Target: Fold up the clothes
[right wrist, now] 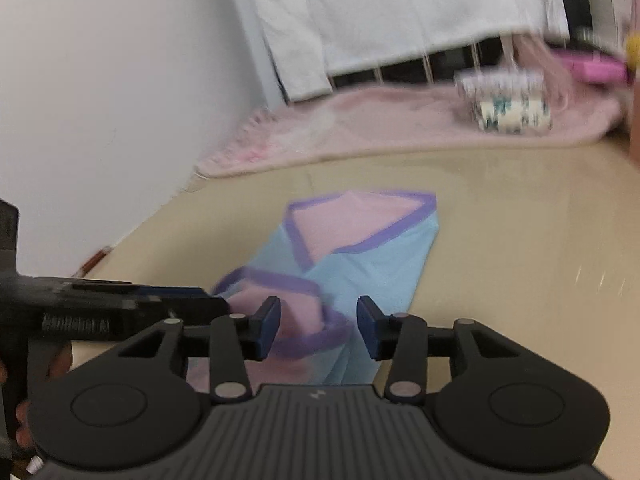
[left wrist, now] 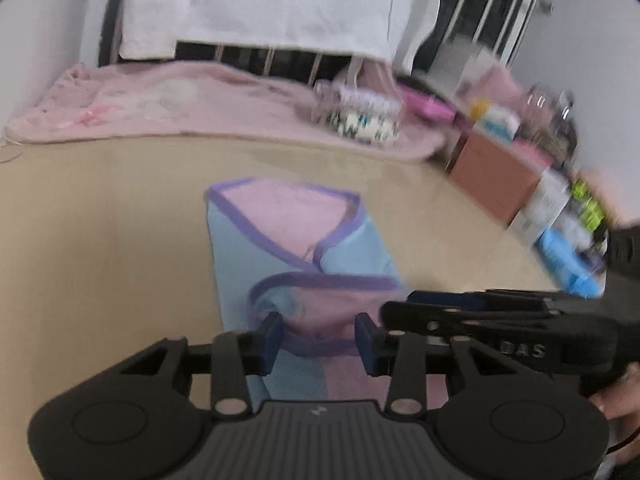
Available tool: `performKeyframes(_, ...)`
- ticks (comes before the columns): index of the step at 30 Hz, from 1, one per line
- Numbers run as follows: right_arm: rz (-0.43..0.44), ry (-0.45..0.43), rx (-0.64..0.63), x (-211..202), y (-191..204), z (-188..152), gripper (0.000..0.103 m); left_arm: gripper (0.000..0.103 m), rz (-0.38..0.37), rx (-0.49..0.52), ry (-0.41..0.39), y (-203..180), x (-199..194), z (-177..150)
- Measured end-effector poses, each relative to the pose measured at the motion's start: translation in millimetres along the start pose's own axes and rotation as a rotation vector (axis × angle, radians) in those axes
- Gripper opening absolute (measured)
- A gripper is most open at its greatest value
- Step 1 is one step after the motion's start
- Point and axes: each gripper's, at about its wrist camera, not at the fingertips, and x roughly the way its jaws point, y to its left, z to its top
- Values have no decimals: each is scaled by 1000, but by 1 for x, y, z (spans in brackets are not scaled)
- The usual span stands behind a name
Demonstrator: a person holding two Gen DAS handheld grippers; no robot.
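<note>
**Folded garment between two parted tools**

Beige counter (left wrist: 100, 240) carries a blue-and-pink garment (left wrist: 296, 240), partly folded; left tool (left wrist: 320, 336) and right tool (right wrist: 318, 328) both gape over its near end, gripping nothing, though blur leaves contact uncertain.

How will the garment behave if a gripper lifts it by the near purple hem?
Probably floppy: the garment lies flat in soft folds, so lifted layers would likely droop and unfold. It looks thin and likely light. The mat looks smooth, so a push may slide or bunch it rather than move it as one piece.
</note>
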Motion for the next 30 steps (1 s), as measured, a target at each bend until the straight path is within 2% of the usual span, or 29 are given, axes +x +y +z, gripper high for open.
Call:
performKeyframes(1,4,19,19,8,-3,2,20,30,8,11,7,-2,6,1)
performKeyframes(2,-6,8,27,7,-4,0,3,29,15,21,14,-4,12,2)
performKeyframes(6,-107,-57,10,0,2,-8,3,29,46,64,41,-12,35,7)
performKeyframes(9,-197,-43,-77,4,13,-13,5,31,33,66,32,-10,26,9)
performKeyframes(11,-193,-93,-109,-11,23,-17,11,36,-15,73,21,-5,8,7)
performKeyframes(12,-164,-121,-121,-24,27,-19,15,39,-49,79,15,-1,-3,5)
performKeyframes(14,-65,-144,-164,-48,26,-28,45,41,-140,118,0,4,-27,-7)
performKeyframes(16,55,-145,-212,-68,23,-40,51,51,-230,157,-25,6,-49,-24)
performKeyframes(18,181,-119,-222,-75,18,-54,51,52,-302,178,-38,2,-55,-38)
performKeyframes(20,223,-126,-263,-74,24,-60,51,52,-360,191,-47,-4,-56,-50)
performKeyframes(22,249,-139,-313,-72,33,-66,49,53,-321,237,2,-9,-48,-54)
performKeyframes(23,246,-139,-333,-69,37,-67,49,53,-274,261,28,-12,-42,-57)
performKeyframes(26,239,-42,-265,-46,35,-63,49,56,-253,312,30,-13,-39,-66)
performKeyframes(30,232,-7,-279,-44,34,-72,47,64,-227,380,29,-24,-47,-78)
